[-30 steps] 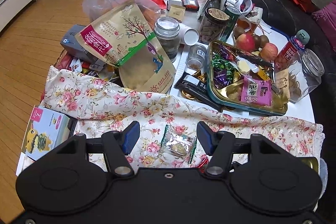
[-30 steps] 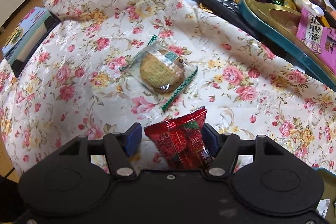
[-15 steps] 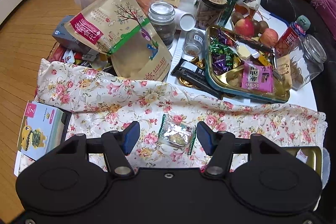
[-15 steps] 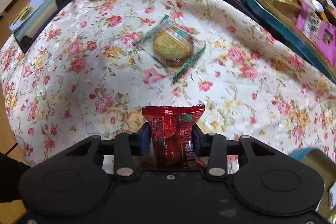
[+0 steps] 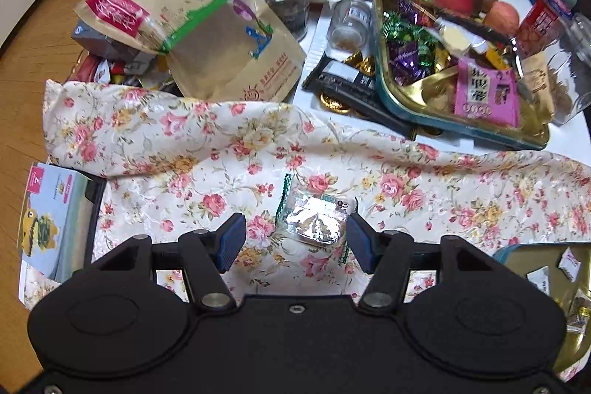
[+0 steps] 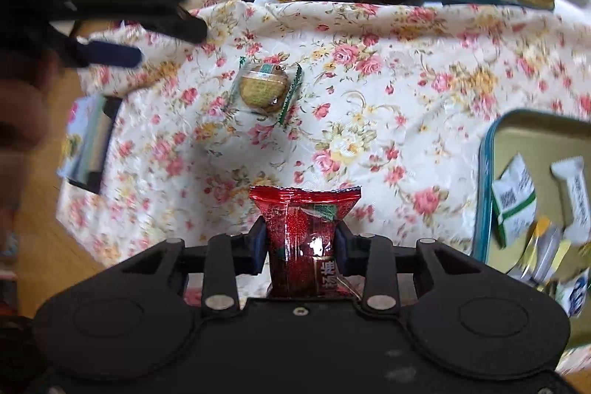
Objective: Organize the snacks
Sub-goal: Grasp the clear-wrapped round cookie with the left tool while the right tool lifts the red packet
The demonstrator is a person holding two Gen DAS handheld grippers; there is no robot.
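Your red candy packet [image 6: 301, 239] sits at lower centre of the right view, squeezed between the right gripper's [image 6: 300, 246] closing jaws. You are mid-carry; the teal-rimmed tin [image 6: 484, 194] at right, probably its destination, needs a short sideways move, then release. Your left gripper [image 5: 295, 242] hangs open astride the wrapped cookie [image 5: 314, 222] on the floral cloth [image 5: 184, 150]: lower, then clench.
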